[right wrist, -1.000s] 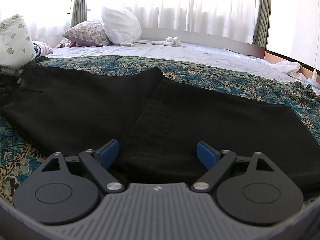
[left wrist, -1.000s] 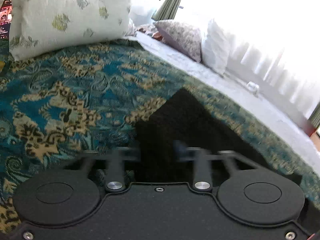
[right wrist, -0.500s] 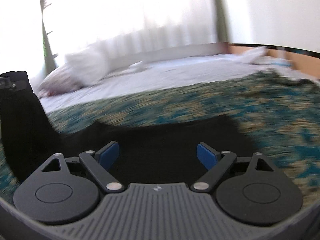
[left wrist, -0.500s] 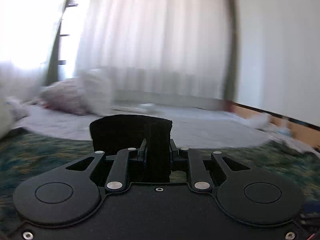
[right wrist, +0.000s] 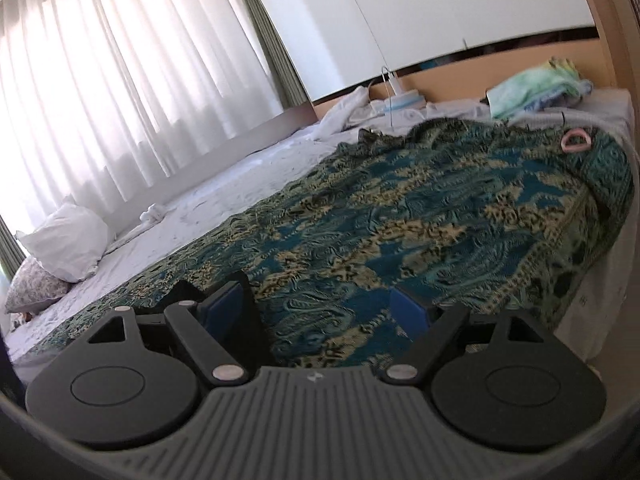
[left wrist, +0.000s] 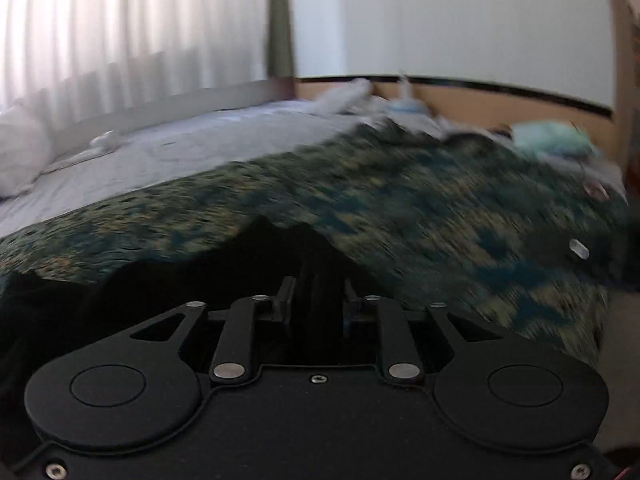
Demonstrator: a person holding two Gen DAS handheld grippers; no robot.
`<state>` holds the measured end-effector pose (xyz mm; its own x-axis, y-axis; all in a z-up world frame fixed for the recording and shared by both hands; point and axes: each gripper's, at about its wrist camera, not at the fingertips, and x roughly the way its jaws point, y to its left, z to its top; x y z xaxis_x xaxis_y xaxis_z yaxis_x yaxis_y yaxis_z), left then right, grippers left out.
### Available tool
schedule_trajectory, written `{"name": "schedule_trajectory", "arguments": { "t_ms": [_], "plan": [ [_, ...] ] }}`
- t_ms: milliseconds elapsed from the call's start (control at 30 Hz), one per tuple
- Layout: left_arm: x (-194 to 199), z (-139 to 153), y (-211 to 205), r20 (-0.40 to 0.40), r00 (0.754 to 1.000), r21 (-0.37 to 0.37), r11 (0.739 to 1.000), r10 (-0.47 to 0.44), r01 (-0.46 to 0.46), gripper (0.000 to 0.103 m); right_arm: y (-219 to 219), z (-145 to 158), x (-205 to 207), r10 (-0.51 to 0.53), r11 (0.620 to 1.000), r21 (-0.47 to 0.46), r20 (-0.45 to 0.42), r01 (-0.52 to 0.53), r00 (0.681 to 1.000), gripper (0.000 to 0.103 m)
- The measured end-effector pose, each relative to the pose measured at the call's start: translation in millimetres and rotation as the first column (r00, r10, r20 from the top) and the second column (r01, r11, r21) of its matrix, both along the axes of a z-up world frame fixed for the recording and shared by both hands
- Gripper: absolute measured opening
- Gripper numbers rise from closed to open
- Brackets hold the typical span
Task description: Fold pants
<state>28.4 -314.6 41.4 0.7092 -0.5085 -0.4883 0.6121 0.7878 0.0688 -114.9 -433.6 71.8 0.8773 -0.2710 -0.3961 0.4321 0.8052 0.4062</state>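
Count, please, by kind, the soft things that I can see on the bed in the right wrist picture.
Pillows: 2, white and floral
Patterned bedspread: 1
Black pants: 1, only partly visible
Pale green cloth bundle: 1
Total: 5

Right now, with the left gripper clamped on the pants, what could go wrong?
The left gripper pinches only a narrow bunch of the pants, so the cloth might slip out mid-fold. The right gripper is open over the bedspread and holds nothing, so the free side may drag and fold crooked. The left view is blurred by motion, so placement may be off.
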Motion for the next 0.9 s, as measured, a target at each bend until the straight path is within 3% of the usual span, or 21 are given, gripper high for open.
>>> {"name": "schedule_trajectory", "arguments": {
  "t_ms": [67, 200, 333, 500, 667, 767, 867, 900],
  "plan": [
    [-10, 1, -2, -0.017, 0.999, 0.015, 0.999, -0.051, 0.051, 0.039, -4, -4, 0, 0.008, 1.000, 0.009, 0.009, -0.008, 1.000, 0.090],
    [-30, 8, 26, -0.081, 0.989, -0.047, 0.991, -0.125, 0.121, 0.052, -6, -14, 2, 0.024, 0.997, 0.075, 0.057, -0.029, 0.998, 0.090],
    [-48, 24, 80, -0.061, 0.993, -0.059, 0.994, -0.099, 0.095, 0.056, 8, -24, 7, 0.095, 0.984, 0.136, 0.118, -0.111, 0.988, 0.090],
    [-42, 37, 144, -0.009, 0.995, -0.049, 0.994, 0.095, -0.095, 0.056, 50, -27, 16, 0.219, 0.969, 0.088, 0.122, -0.230, 0.968, 0.090],
    [-19, 28, 194, -0.017, 0.949, -0.025, 0.949, 0.314, -0.314, 0.049, 87, -31, 18, 0.234, 0.971, 0.023, 0.137, -0.239, 0.963, 0.074],
    [-10, 14, 207, -0.005, 0.926, 0.027, 0.926, 0.377, -0.376, 0.049, 98, -35, 23, 0.218, 0.975, 0.014, 0.097, -0.220, 0.971, 0.072],
    [-4, -3, 215, -0.052, 0.912, 0.085, 0.912, 0.406, -0.401, 0.049, 103, -39, 27, 0.163, 0.987, 0.007, 0.025, -0.163, 0.986, 0.067],
    [-4, -7, 220, -0.071, 0.908, 0.074, 0.910, 0.413, -0.408, 0.049, 103, -40, 28, 0.141, 0.990, 0.016, 0.014, -0.141, 0.990, 0.069]
  ]
}}
